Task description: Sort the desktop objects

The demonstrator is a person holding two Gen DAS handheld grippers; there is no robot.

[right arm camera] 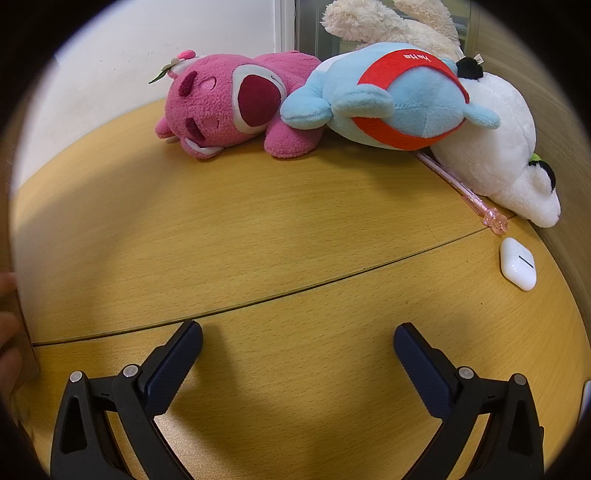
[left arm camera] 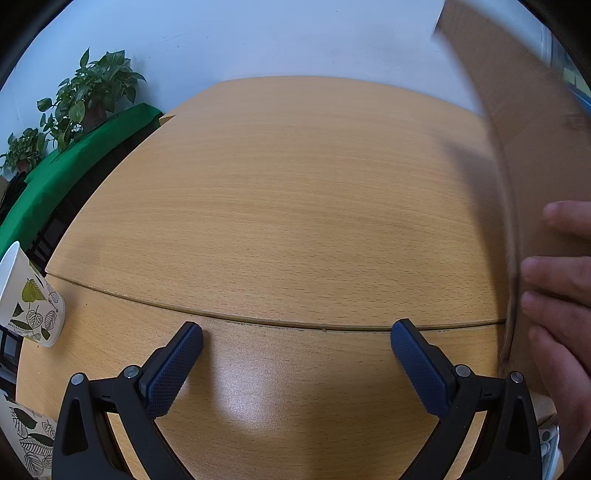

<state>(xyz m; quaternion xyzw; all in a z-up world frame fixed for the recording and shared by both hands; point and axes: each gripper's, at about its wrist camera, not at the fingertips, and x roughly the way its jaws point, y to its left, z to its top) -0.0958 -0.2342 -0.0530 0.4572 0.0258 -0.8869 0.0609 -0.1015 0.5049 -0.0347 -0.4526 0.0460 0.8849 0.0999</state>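
Observation:
In the right wrist view, a pink plush bear (right arm camera: 229, 107), a blue and red plush (right arm camera: 391, 99), a white plush (right arm camera: 506, 155) and a cream plush (right arm camera: 388, 22) lie at the table's far edge. A pink pen (right arm camera: 461, 188) and a white earbud case (right arm camera: 517, 263) lie at the right. My right gripper (right arm camera: 297, 343) is open and empty, well short of them. My left gripper (left arm camera: 297, 343) is open and empty over bare wood table (left arm camera: 288, 192). A bare hand (left arm camera: 561, 288) holds a blurred cardboard box (left arm camera: 524, 110) at the right.
A paper cup with a leaf print (left arm camera: 31, 299) stands at the left table edge, and another leaf-print cup (left arm camera: 29, 439) is at the bottom left. Potted plants (left arm camera: 88, 96) and a green cloth (left arm camera: 74, 166) lie beyond the table. A seam (right arm camera: 258, 299) crosses the tabletop.

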